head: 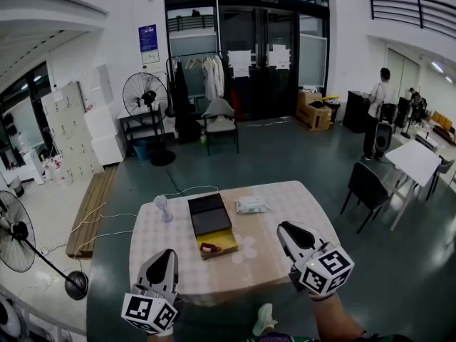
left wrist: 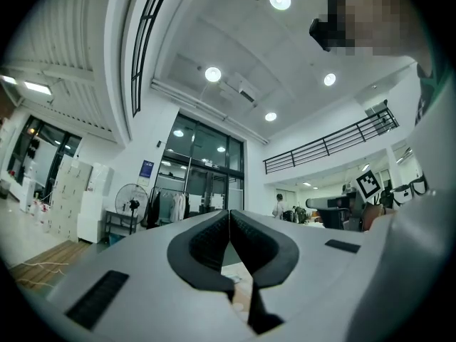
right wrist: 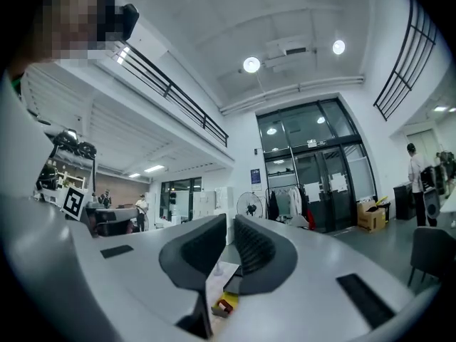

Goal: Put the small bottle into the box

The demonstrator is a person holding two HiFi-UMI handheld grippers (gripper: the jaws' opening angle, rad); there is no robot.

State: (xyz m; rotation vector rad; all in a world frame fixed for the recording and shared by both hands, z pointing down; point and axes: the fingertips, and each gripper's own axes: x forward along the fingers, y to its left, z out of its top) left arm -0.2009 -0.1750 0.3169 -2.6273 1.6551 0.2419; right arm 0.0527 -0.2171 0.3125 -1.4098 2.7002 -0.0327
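On the checked table [head: 271,262] lies an open box [head: 224,238] with a yellow lining and a black lid folded back. A small brown bottle [head: 209,248] lies on its side on the yellow lining. The right gripper view shows the bottle [right wrist: 226,305] low between the jaws, far off on the yellow lining [right wrist: 233,298]. My left gripper [head: 169,254] hovers at the table's near left edge, shut and empty [left wrist: 229,216]. My right gripper [head: 283,226] hangs over the table's near right part. A narrow gap shows between its pads [right wrist: 231,223], with nothing in it.
A small white desk fan [head: 163,208] stands left of the box, and a white packet [head: 251,205] lies behind it. A black chair [head: 367,187] and a white table [head: 415,161] stand to the right. A floor fan [head: 21,241] stands at the left.
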